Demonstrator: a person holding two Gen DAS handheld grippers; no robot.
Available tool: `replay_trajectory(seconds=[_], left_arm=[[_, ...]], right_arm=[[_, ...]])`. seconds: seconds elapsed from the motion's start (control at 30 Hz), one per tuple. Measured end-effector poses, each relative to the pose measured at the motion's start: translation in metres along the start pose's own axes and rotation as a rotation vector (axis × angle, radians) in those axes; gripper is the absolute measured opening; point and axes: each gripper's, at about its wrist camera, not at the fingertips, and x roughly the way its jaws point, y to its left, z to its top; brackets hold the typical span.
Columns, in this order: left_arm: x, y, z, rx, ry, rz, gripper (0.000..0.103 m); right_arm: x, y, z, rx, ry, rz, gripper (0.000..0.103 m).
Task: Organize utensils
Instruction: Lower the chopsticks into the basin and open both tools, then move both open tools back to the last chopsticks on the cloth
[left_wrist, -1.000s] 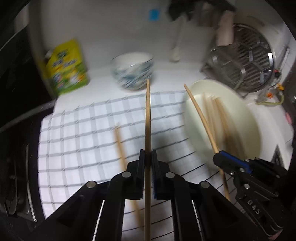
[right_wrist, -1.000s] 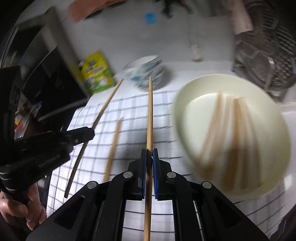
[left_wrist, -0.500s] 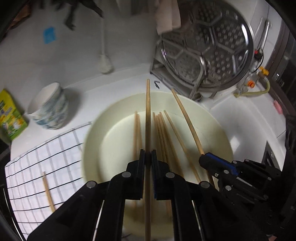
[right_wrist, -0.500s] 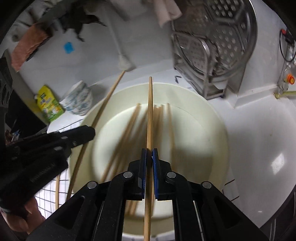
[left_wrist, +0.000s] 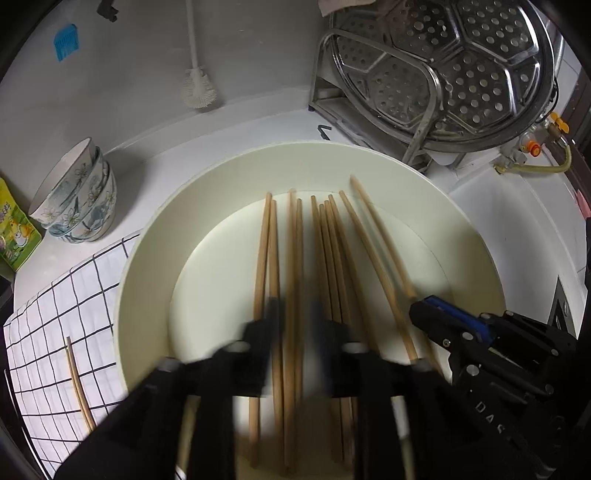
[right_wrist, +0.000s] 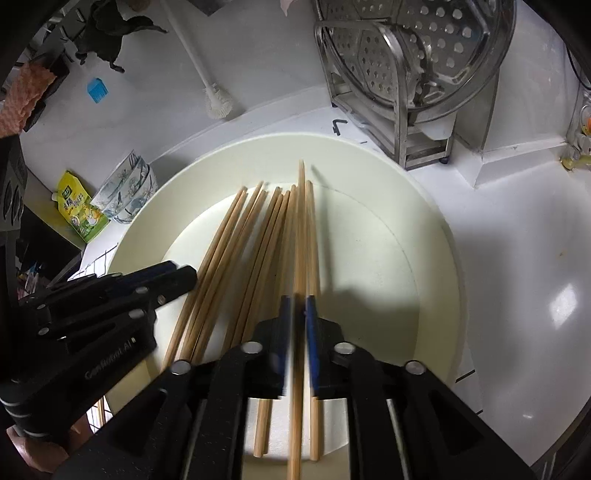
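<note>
- Your left gripper (left_wrist: 293, 328) has just been opening, jaws apart over the chopsticks (left_wrist: 295, 266) in the plate (left_wrist: 147, 258).
- Your right gripper (right_wrist: 297, 328) has just been opening too; one chopstick (right_wrist: 301, 236) runs between its pads, seemingly loose.

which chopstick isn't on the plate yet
The lone chopstick lying on the checked cloth, left of the plate. All the others lie side by side in the plate, pointing toward the steamer rack.
</note>
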Motion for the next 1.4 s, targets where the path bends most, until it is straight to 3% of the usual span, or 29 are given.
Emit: replay_trajectory(seconds=[0.03,0.07,0.43,0.8,0.93,1.13,1.4], left_arm=[[-0.004,0.002,-0.001,-0.003,-0.014,0.011,0.049],[-0.008,0.002,-0.002,-0.005,-0.026,0.020,0.050],[-0.044,0.021,-0.019,-0.019,-0.060,0.045,0.053],[-0.086,0.054,-0.049,-0.018,-0.094,0.070,0.061],[-0.102,0.074,-0.063,-0.031,-0.106,0.080,0.065],[-0.117,0.104,-0.081,-0.060,-0.117,0.094,0.072],[-0.133,0.154,-0.111,-0.098,-0.124,0.129,0.073]], right_arm=[[-0.003,0.000,0.000,-0.001,-0.012,-0.003,0.019],[-0.005,0.000,0.000,-0.002,-0.018,-0.006,0.019],[-0.030,0.017,-0.013,-0.006,-0.049,0.000,0.019],[-0.056,0.061,-0.037,-0.028,-0.075,0.012,0.020],[-0.063,0.081,-0.045,-0.043,-0.077,0.019,0.025],[-0.068,0.116,-0.057,-0.085,-0.079,0.028,0.026],[-0.067,0.164,-0.074,-0.149,-0.064,0.040,0.029]])
